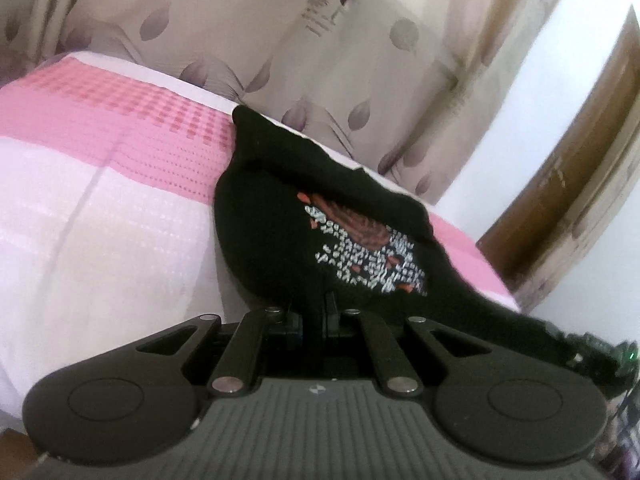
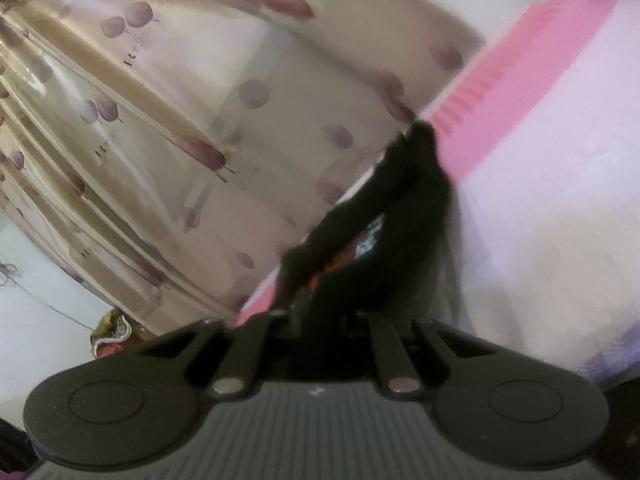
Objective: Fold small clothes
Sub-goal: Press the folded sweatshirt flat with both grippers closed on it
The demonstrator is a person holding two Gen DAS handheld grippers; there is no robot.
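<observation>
Left wrist view has the left gripper [image 1: 314, 304] clenched on the near edge of a black t-shirt [image 1: 280, 216], jaws pinched tight with the fabric between them. That shirt has a white and red-orange printed graphic [image 1: 368, 248] on it, and it's bunched up, draped across the bed [image 1: 100, 208] with its far end lying on the pink-and-white checked bedspread and its right side trailing off toward the edge of the picture. Behind the bed hangs a beige curtain [image 1: 320, 60] with purple leaf shapes, and there's a brown wooden door frame [image 1: 580, 168] off to the right. Right wrist view is pretty blurry, but the right gripper [image 2: 320, 308] is also clamped down on the same black t-shirt [image 2: 400, 200], and the cloth stretches away from the jaws in a twisted strip out over the bedspread [image 2: 560, 160]. You can just catch a bit of the print between the folds. Same curtain [image 2: 160, 120] fills the left side there.
</observation>
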